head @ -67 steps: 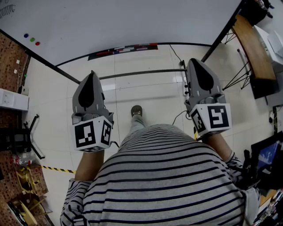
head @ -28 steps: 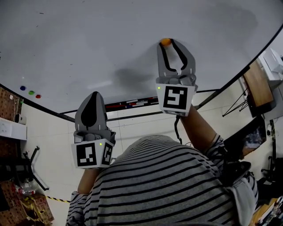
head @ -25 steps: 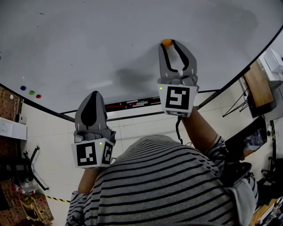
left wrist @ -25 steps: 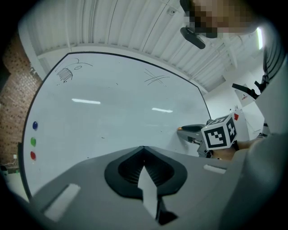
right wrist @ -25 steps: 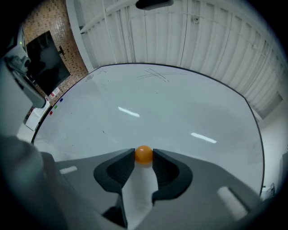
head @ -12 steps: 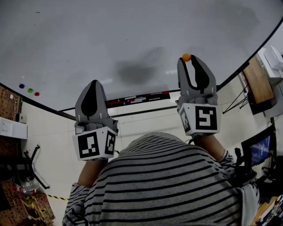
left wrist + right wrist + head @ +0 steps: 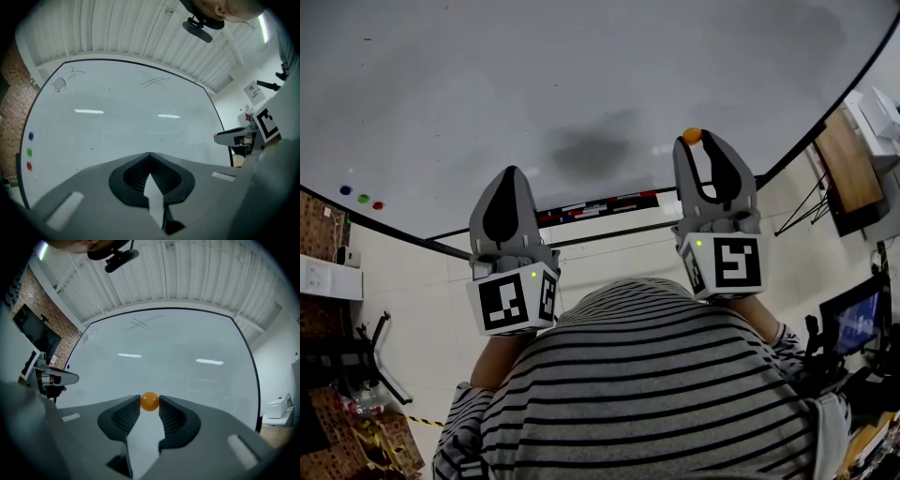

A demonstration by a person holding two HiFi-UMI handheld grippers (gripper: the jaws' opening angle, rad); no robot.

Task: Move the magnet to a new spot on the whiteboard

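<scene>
A small orange round magnet [image 7: 693, 136] [image 7: 150, 401] is pinched between the tips of my right gripper [image 7: 695, 141] [image 7: 150, 402], which is shut on it, held in front of the lower right part of the whiteboard [image 7: 581, 84] [image 7: 178, 348]. Whether the magnet touches the board I cannot tell. My left gripper [image 7: 512, 175] [image 7: 150, 155] is shut with nothing in it, pointing at the board's lower middle [image 7: 126, 117].
Blue [image 7: 344, 189], green [image 7: 363, 198] and red [image 7: 378, 204] magnets sit at the board's lower left. A marker tray [image 7: 600, 203] runs below the board. A wooden table [image 7: 848, 131] and stand legs are at the right. Faint pen marks [image 7: 140, 324] are near the board's top.
My right gripper closed on the orange magnet high on the board, then carried it down and to the right. The left gripper stayed shut and shifted slightly.
</scene>
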